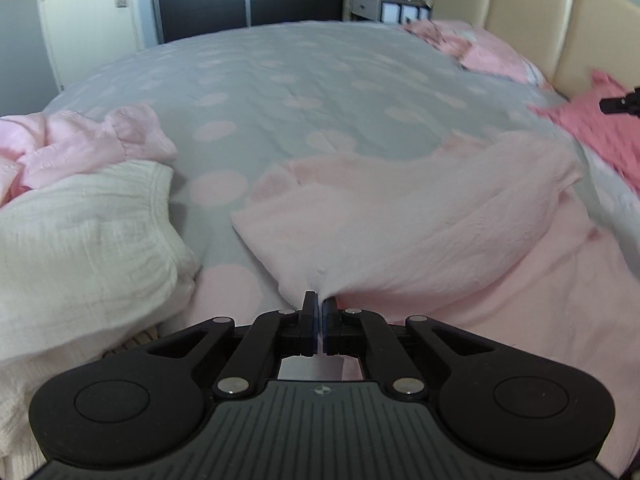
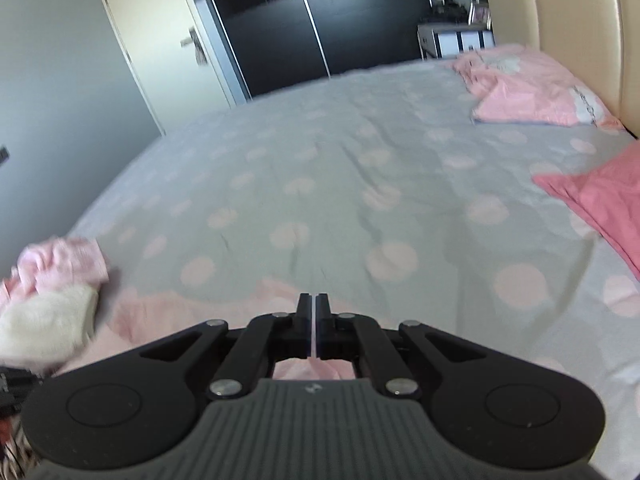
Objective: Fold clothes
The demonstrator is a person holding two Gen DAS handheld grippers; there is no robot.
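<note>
The pale pink garment [image 1: 420, 216] lies on the bed [image 1: 320, 80] at its near edge, spread out ahead of and to the right of the left tool [image 1: 319, 304]. Its long axis runs from the near edge by the left tool toward the headboard [image 1: 532, 24] side on the right. One layer is raised and draped over a flatter layer beneath it, so a fold appears to be in hand; how far it has gone cannot be settled here.

The left tool has its jaws pressed together on a pinch of the garment's near edge, the cloth puckering at the tips. The right tool [image 2: 313, 300] also shows its jaws nearly touching, with a thin strip of pink cloth visible in the gap. It holds the same garment [image 2: 192, 312], which trails left and below it in that view. Both tools are on the cloth, and the left sits at the raised layer's near edge.

Outward from the garment, a white crinkled garment [image 1: 88, 224] and a crumpled pink garment [image 1: 96, 140] lie at the bed's near left. A darker pink item [image 1: 596, 136] lies at the right edge, and pink pillows [image 1: 480, 48] sit by the headboard.

Hidden or unclear: the garment's type, its far hem under the drape, and the part beneath both tool bodies. The right wrist view is motion-blurred at its left side.
</note>
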